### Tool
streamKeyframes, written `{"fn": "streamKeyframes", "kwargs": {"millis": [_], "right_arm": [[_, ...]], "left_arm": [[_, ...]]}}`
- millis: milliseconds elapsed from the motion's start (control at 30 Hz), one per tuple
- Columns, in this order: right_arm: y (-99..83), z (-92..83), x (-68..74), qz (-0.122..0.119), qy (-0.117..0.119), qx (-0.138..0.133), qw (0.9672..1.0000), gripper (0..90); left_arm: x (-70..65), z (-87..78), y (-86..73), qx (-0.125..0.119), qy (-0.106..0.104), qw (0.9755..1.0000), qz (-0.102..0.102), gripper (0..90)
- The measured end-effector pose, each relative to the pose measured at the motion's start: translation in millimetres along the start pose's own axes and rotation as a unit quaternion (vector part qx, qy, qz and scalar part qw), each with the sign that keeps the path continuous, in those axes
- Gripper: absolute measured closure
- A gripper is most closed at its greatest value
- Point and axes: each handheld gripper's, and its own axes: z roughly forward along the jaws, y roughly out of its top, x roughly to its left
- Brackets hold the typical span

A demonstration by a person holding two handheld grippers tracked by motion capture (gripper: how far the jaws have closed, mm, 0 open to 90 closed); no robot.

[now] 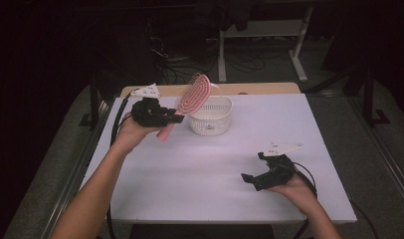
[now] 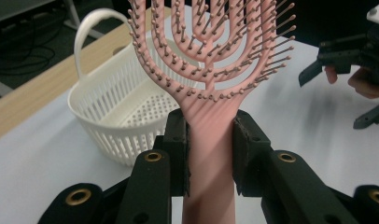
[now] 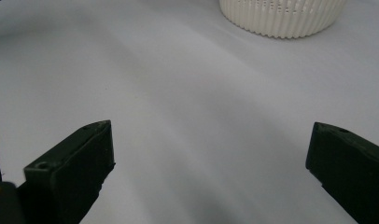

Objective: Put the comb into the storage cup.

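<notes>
White tabletop [image 1: 215, 179] spreads under me, with dark floor and desk legs beyond its far edge. At about ten o'clock on it I hold my left gripper [image 1: 177, 118] raised off the surface, its jaws clamped on the handle of a pink hairbrush [image 1: 190, 99]. In the left gripper view the pads squeeze the handle from both sides, just below where the bristled head [image 2: 211, 51] fans out. The brush tilts up and toward one o'clock, so its head hangs over the near rim of a white slotted basket [image 1: 210, 119] that stands at twelve o'clock, handle arching above it. My right gripper [image 1: 254, 172] rests low at four o'clock, well apart from the basket, jaws spread wide with nothing between them but bare table.
</notes>
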Motion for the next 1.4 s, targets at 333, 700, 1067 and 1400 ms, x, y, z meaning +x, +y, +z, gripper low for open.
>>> {"fn": "streamKeyframes", "kwargs": {"millis": [333,700,1067,1400], "right_arm": [[-0.3,-1.2,-0.7,0.002,0.0,-0.004,1.0,0.6],[-0.3,-0.7,-0.7,0.0,0.001,-0.002,1.0,0.6],[-0.5,-0.3,-1.1,0.001,0.003,-0.002,1.0,0.6],[-0.8,-0.6,-1.7,0.001,0.003,-0.002,1.0,0.6]], "left_arm": [[4.1,11.2,24.2,-0.013,-0.002,0.9998,0.014,70.8],[15.8,28.9,37.0,-0.029,-0.001,0.9995,0.014,70.8],[29.3,52.3,45.4,-0.031,-0.005,0.9994,0.017,70.8],[35.3,71.2,55.1,-0.036,-0.014,0.9989,0.026,70.7]]}}
